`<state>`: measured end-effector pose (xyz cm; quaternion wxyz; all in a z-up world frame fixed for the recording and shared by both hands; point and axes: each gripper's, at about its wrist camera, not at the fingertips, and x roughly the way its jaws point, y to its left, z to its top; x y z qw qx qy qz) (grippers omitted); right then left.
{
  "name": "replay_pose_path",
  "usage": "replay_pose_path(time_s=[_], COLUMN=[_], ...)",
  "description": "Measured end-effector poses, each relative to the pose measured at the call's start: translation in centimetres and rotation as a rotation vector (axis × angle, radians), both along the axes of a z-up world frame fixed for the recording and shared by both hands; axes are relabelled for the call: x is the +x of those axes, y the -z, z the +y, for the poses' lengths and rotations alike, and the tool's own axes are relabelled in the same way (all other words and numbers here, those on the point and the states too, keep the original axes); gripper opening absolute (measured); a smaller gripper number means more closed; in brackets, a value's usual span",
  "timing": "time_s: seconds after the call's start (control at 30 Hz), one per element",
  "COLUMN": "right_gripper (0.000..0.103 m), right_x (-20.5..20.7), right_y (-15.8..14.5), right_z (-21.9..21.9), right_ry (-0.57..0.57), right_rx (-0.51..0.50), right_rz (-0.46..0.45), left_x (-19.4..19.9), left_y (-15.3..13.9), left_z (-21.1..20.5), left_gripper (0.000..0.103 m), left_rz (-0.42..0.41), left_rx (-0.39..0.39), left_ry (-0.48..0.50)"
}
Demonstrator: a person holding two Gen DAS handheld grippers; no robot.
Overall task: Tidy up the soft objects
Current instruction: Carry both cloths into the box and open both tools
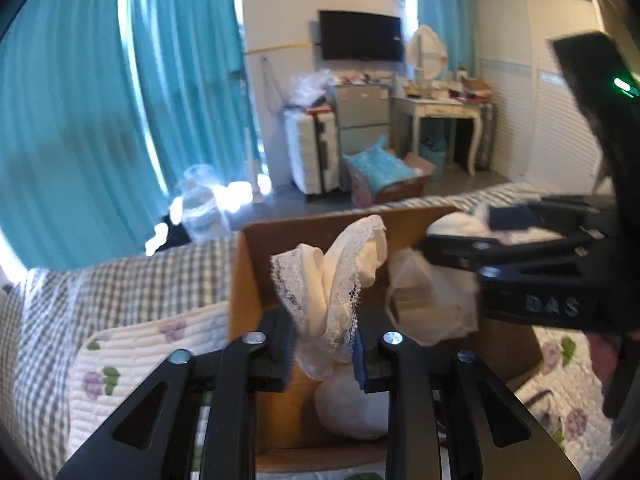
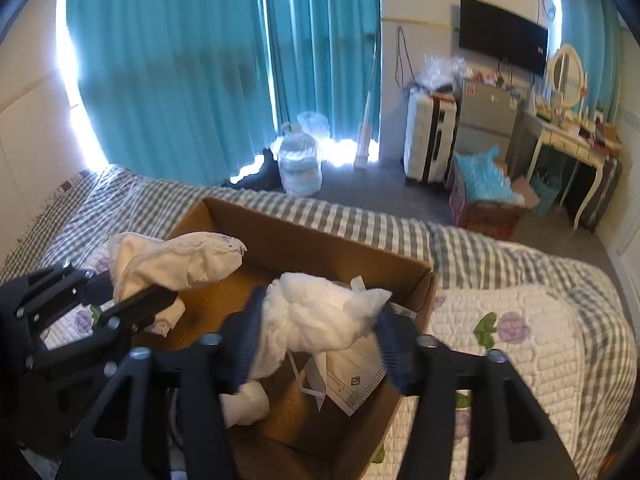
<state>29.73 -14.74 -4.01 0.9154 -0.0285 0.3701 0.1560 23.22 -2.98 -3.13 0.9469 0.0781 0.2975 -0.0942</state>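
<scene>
The left gripper (image 1: 324,354) has its pads against a lace-trimmed cream cloth (image 1: 332,280), which stands up from between the fingers; the right gripper (image 2: 316,344) is spread wide around a crumpled white bundle (image 2: 320,312) that fills the gap (whether either pinch is firm I cannot tell). Both loads hang over the open cardboard box (image 2: 320,240), probably for dropping in. Below the fingers lie a face mask (image 2: 352,384) and a white roll (image 2: 244,402).

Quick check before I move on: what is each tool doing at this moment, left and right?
Left tool: lace-trimmed cream cloth between its pads, over the cardboard box; grip cannot be told.
Right tool: crumpled white bundle between its pads; grip cannot be told.
</scene>
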Motion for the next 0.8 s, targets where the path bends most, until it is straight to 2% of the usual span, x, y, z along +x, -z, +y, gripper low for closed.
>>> replay_pose_path(time_s=[0.03, 0.07, 0.1, 0.17, 0.2, 0.27, 0.33, 0.4, 0.47, 0.53, 0.6, 0.67, 0.8], right_gripper=[0.065, 0.069, 0.071, 0.076, 0.080, 0.081, 0.083, 0.091, 0.095, 0.097, 0.099, 0.103, 0.103], right_x=[0.2, 0.2, 0.1, -0.6, -1.0, -1.9, -3.3, -5.1, -7.2, -9.4, -11.6, -13.7, -17.2], right_y=[0.1, 0.2, 0.1, -0.4, -0.8, -1.8, -3.4, -5.3, -7.4, -9.5, -11.7, -13.6, -16.0], right_z=[-0.2, -0.5, -0.6, -0.8, -1.0, -1.5, -1.9, -2.1, -2.3, -2.5, -2.8, -3.1, -3.3], right_ry=[0.013, 0.022, 0.023, 0.029, 0.038, 0.053, 0.059, 0.058, 0.063, 0.062, 0.068, 0.076, 0.089], right_rx=[-0.003, -0.006, -0.010, -0.014, -0.013, -0.006, -0.005, -0.014, -0.031, -0.042, -0.041, -0.033, -0.044], right_rz=[0.003, 0.000, -0.004, -0.018, -0.028, -0.041, -0.054, -0.078, -0.112, -0.141, -0.160, -0.186, -0.215], left_x=[-0.1, -0.3, -0.4, -1.6, -1.8, -2.5, -3.5, -4.6, -6.6, -8.7, -10.3, -12.3, -15.8], left_y=[0.2, 0.2, 0.2, -0.2, -0.3, -0.9, -2.0, -3.2, -5.2, -7.1, -8.5, -10.1, -12.0], left_z=[-0.1, -0.3, -0.2, -0.2, 0.0, 0.1, 0.4, 0.9, 1.1, 1.3, 1.1, 1.4, 1.9], left_gripper=[0.056, 0.073, 0.081, 0.081, 0.081, 0.081, 0.081, 0.081, 0.081, 0.085, 0.100, 0.102, 0.103], left_rz=[0.013, 0.013, 0.002, -0.061, -0.071, -0.074, -0.073, -0.076, -0.089, -0.111, -0.127, -0.147, -0.171], left_rx=[0.007, 0.021, 0.032, 0.064, 0.070, 0.085, 0.073, 0.048, 0.036, 0.029, 0.023, 0.007, 0.008], left_ry=[0.018, 0.017, 0.008, -0.007, -0.003, -0.009, -0.020, -0.014, -0.012, -0.012, -0.019, -0.032, -0.052])
